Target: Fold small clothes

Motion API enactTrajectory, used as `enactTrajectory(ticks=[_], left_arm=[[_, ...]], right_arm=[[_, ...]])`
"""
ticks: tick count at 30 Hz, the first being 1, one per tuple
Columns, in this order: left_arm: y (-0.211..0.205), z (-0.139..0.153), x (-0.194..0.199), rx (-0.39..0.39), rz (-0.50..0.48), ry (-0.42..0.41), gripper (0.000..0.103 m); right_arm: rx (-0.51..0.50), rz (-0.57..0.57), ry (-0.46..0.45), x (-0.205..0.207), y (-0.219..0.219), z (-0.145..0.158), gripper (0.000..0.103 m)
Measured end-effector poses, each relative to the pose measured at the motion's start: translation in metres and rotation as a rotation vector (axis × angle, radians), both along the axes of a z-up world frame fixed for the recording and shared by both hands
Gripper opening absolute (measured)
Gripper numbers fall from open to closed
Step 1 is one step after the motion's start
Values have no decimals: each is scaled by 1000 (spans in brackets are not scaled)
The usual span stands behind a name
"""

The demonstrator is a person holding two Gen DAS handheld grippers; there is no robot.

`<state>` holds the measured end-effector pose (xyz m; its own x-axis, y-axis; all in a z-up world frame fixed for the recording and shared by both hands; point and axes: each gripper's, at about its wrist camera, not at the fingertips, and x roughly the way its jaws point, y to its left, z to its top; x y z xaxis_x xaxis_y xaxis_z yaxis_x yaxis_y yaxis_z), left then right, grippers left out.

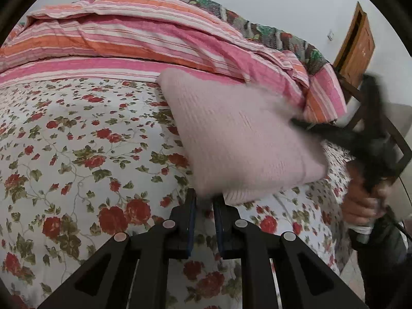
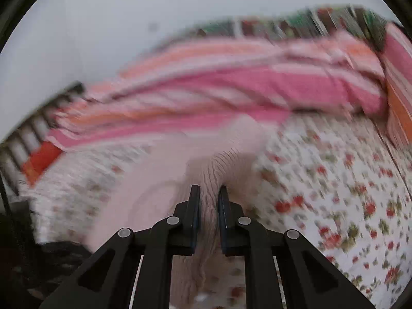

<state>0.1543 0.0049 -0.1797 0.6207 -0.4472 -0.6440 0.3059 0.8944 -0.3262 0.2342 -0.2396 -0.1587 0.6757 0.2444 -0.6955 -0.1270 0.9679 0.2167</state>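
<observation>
A pale pink ribbed knit garment [image 1: 242, 139] is held up above the floral bedsheet [image 1: 77, 154]. My left gripper [image 1: 205, 200] is shut on its lower corner. In the right wrist view the same garment [image 2: 219, 170] is bunched between the fingers of my right gripper [image 2: 209, 195], which is shut on it. The right gripper also shows in the left wrist view [image 1: 303, 123], blurred, gripping the garment's right edge, with the person's hand [image 1: 360, 206] below it. The right wrist view is motion-blurred.
A folded pink and orange striped quilt [image 1: 154, 41] lies along the back of the bed, with a patterned blanket [image 1: 257, 28] behind it. A wooden door [image 1: 358, 46] and a dark chair frame [image 1: 381, 118] stand at the right. A slatted headboard [image 2: 28, 134] is at the left.
</observation>
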Motion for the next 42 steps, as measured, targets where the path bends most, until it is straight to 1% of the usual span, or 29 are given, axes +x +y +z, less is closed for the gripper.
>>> enactTrajectory(ticks=[1, 2, 3, 4, 5, 6, 7, 9, 11, 12, 15, 17, 18, 20, 21, 23, 24, 26, 28, 30, 32, 35, 38, 40, 42], left_arm=[[0, 2, -3, 20, -9, -2, 15], [2, 5, -8, 55, -17, -11, 17], [6, 8, -12, 82, -18, -24, 24], [10, 10, -15, 91, -13, -34, 31], [16, 13, -17, 87, -3, -41, 35], [24, 17, -18, 71, 12, -45, 42], [31, 22, -16, 46, 29, -48, 47], [40, 31, -8, 5, 63, -55, 53], [38, 40, 8, -4, 84, -57, 53], [33, 46, 20, -10, 88, -59, 53], [15, 54, 47, -37, 65, -64, 53], [-1, 54, 66, -7, 48, -63, 53], [-12, 50, 78, 33, 52, -52, 53], [-23, 41, 93, 78, 58, -15, 54], [-26, 36, 101, 79, 54, 5, 54], [-24, 36, 109, 37, 40, 9, 55], [-21, 36, 115, 3, 36, 15, 55], [-14, 33, 135, -49, 48, 63, 55], [-11, 26, 153, -90, 51, 106, 55], [-8, 18, 171, -124, 44, 147, 56], [-7, 10, 187, -158, 46, 185, 56], [-10, -5, 212, -181, 63, 243, 56], [-8, -16, 231, -213, 102, 265, 47], [-3, -16, 240, -226, 147, 238, 35], [-4, -12, 246, -203, 177, 205, 34]], right_arm=[[-5, -20, 33, 3, -3, -9, 13], [-12, -31, 30, 1, -5, -11, 13], [-31, -32, 22, 0, -6, -9, 16], [-56, -31, 27, 0, -5, -6, 17], [-87, -30, 34, 0, -4, -1, 21], [-97, -34, 31, 1, -3, 3, 26], [-102, -40, 10, -1, -3, 10, 26], [-116, -63, -61, -4, 0, 28, 26], [-112, -53, -113, -2, 7, 39, 27], [-100, -29, -126, 1, 12, 42, 29], [-105, 24, -131, 17, 26, 35, 29], [-131, 20, -95, 29, 28, 21, 29], [-131, 14, -66, 34, 26, 12, 29], [-124, 4, -29, 40, 21, -4, 29], [-125, 8, -19, 41, 18, -8, 29], [-143, 5, -23, 40, 19, -11, 29], [-171, -1, -36, 40, 23, -12, 29], [-221, -14, -73, 37, 32, -18, 28], [-242, -18, -98, 35, 35, -19, 29], [-227, -16, -105, 34, 32, -20, 30], [-191, -8, -102, 36, 26, -20, 31], [-164, -5, -105, 37, 24, -21, 31], [-176, -9, -114, 36, 26, -21, 32], [-152, -7, -108, 38, 22, -22, 32], [-125, -9, -99, 40, 19, -22, 34]])
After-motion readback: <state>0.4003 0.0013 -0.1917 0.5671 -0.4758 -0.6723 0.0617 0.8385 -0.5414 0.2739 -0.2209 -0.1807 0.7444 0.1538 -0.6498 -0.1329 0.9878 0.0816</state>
